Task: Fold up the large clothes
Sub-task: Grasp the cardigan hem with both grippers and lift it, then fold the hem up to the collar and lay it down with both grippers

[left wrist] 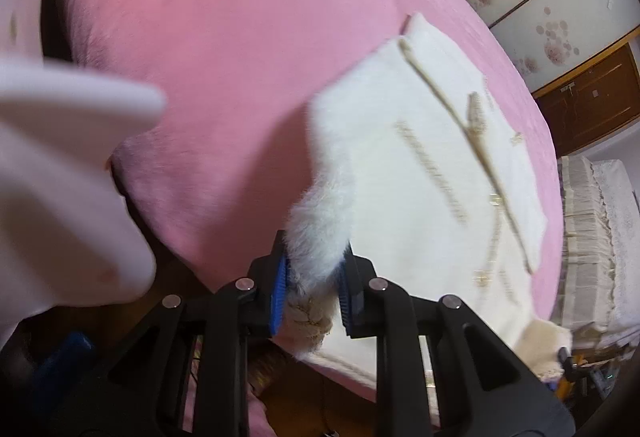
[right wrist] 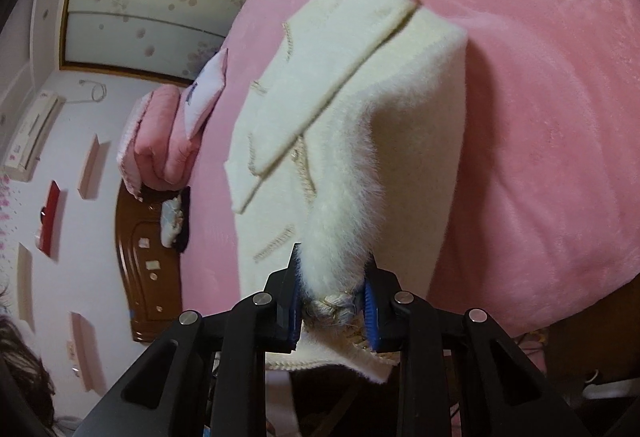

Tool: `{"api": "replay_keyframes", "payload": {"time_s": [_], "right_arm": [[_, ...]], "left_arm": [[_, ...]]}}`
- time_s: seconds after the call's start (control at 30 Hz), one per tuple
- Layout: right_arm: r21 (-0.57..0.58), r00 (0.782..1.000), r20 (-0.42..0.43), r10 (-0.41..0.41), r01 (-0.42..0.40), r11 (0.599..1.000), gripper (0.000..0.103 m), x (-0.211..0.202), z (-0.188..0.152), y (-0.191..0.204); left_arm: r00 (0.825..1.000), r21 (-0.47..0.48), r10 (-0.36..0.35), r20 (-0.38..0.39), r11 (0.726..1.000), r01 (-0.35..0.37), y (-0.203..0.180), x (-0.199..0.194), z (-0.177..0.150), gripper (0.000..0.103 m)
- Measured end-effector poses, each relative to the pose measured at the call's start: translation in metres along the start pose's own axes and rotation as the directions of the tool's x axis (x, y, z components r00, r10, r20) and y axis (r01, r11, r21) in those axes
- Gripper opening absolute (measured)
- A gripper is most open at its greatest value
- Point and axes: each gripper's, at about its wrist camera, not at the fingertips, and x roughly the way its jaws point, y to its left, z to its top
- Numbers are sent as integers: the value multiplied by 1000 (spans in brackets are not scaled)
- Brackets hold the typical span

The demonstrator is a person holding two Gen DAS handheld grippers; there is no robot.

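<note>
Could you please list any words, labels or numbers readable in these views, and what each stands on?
None can be read.
Pale pink pillow: dark blue print, too blurred.
White wall air conditioner: small marks, too small.
Fluffy cream knitted garment: only beige stitching, no lettering.

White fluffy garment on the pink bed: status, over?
Left gripper and right gripper both clamped on white garment's braided hem. Garment partly folded on pink bed. Nothing in the way.

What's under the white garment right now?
The white garment lies on the pink bedspread; its near edge is pinched by the left gripper and right gripper. Anything beneath its middle is covered.
</note>
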Motion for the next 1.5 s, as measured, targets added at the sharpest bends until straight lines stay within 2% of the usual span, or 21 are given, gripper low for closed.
{"api": "replay_keyframes", "payload": {"time_s": [0.07,0.13,0.2,0.33,0.37,0.43,0.6,0.77,0.87,0.93,1.0,1.13,1.27,1.33,1.4,1.43,1.5], "right_arm": [[22,1000,9,23,-23,999,23,-7,15,7],[42,999,9,43,-43,998,22,-15,32,18],[37,998,5,55,-55,998,22,-21,48,28],[-31,998,24,64,-63,998,21,-31,99,74],[-37,997,34,75,-73,997,21,-35,108,80],[-39,990,74,118,-116,993,21,-44,135,96],[-38,980,158,122,-118,992,21,-51,204,120],[13,970,225,90,-95,995,21,-23,286,129],[47,960,276,49,-64,997,21,4,342,126],[58,955,296,10,-28,998,21,29,380,123],[65,952,304,-30,10,998,21,56,408,119],[72,947,271,-170,156,985,21,121,454,107],[125,933,286,-219,191,974,26,152,486,97],[159,919,288,-270,232,960,31,161,503,96],[172,889,337,-310,266,949,36,161,514,104],[157,876,361,-319,280,947,36,160,517,110],[92,874,368,-317,305,948,37,165,519,122]], "left_arm": [[999,-23,-12,-45,1000,11,-27,-9,13,18],[998,-43,-39,-56,998,37,-57,-23,26,18],[997,-47,-70,-43,997,68,-88,-39,39,17],[998,-8,-61,15,998,61,-147,-72,76,16],[998,-9,-57,23,998,57,-152,-84,87,16],[997,-9,-61,37,998,61,-168,-97,116,16],[993,-7,-99,69,995,99,-214,-97,196,16],[991,42,-116,60,993,113,-273,-57,276,16],[993,92,-110,43,990,106,-305,-11,321,16],[993,114,-115,21,987,112,-319,31,343,16],[996,152,-90,-3,984,90,-332,76,360,16],[999,270,-10,-42,963,21,-356,156,376,17],[997,329,26,-77,944,1,-366,198,388,21],[996,353,59,-60,935,-34,-368,205,391,28],[998,377,60,9,925,-59,-367,199,392,29],[998,393,52,40,917,-63,-368,193,390,30],[998,439,2,58,898,-28,-368,189,379,35]]}}
